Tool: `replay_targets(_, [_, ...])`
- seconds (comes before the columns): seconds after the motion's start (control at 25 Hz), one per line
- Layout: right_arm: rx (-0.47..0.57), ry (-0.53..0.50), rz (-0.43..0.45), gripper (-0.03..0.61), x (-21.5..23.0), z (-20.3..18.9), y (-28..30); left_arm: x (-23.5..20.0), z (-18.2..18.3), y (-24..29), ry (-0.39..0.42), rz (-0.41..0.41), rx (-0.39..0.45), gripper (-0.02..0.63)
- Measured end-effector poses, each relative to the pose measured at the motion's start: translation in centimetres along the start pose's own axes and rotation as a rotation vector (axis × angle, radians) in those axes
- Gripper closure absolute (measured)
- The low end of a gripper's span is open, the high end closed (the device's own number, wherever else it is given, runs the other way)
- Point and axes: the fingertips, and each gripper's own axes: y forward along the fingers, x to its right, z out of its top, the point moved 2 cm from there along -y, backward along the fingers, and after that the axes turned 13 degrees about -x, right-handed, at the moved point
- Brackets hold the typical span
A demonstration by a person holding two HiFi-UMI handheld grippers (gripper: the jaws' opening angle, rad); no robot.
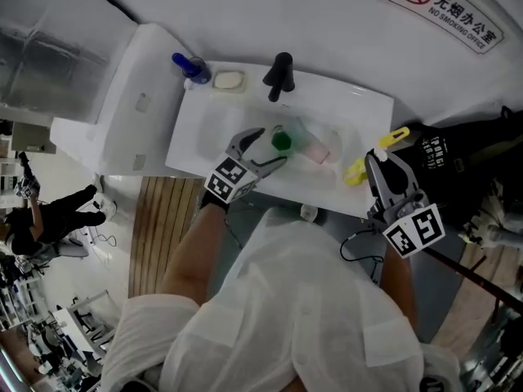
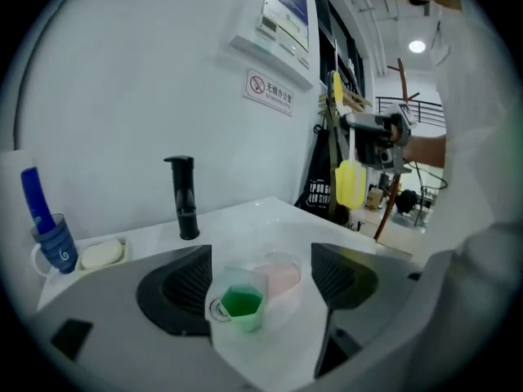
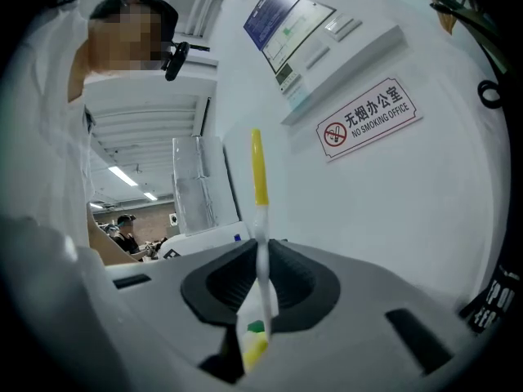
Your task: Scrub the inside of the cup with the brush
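A clear cup with a green inside (image 1: 281, 142) sits in the white sink (image 1: 204, 129), next to a pale pink cup (image 1: 315, 150). My left gripper (image 1: 274, 145) hangs over the basin, open, its fingers either side of the green cup without touching it. In the left gripper view the green cup (image 2: 242, 304) and the pink cup (image 2: 279, 278) lie ahead between the wide jaws of the left gripper (image 2: 261, 282). My right gripper (image 1: 379, 160) is at the sink's right end, shut on a yellow brush (image 1: 369, 157). The brush handle (image 3: 259, 178) rises upright from the closed right gripper (image 3: 261, 278).
A black faucet (image 1: 280, 75) stands at the back of the sink, with a soap bar (image 1: 229, 80) and a blue cup holding a toothbrush (image 1: 189, 67) to its left. A black bag (image 1: 445, 158) hangs right of the sink. A no-smoking sign (image 1: 445, 8) is on the wall.
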Motion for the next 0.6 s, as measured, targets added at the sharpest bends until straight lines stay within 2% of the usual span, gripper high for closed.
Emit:
replay_targets(0.16, [-0.016,0.010,0.002,0.537,0.3,-0.7,-0.1,-0.4,-1.9,2.8,0.061,-0.031,-0.094,0.253])
replay_targets(0.44, [-0.054,0.039,-0.027,0.537,1.2,-1.5,0.7,-1.9,-3.6,6.3,0.095,-0.054,-0.169,0.239])
replay_targets(0.6, [-0.068,0.044,-0.034,0.537,0.9,-1.5,1.9,-2.2,-5.1,8.3,0.152,-0.077,-0.230,0.235])
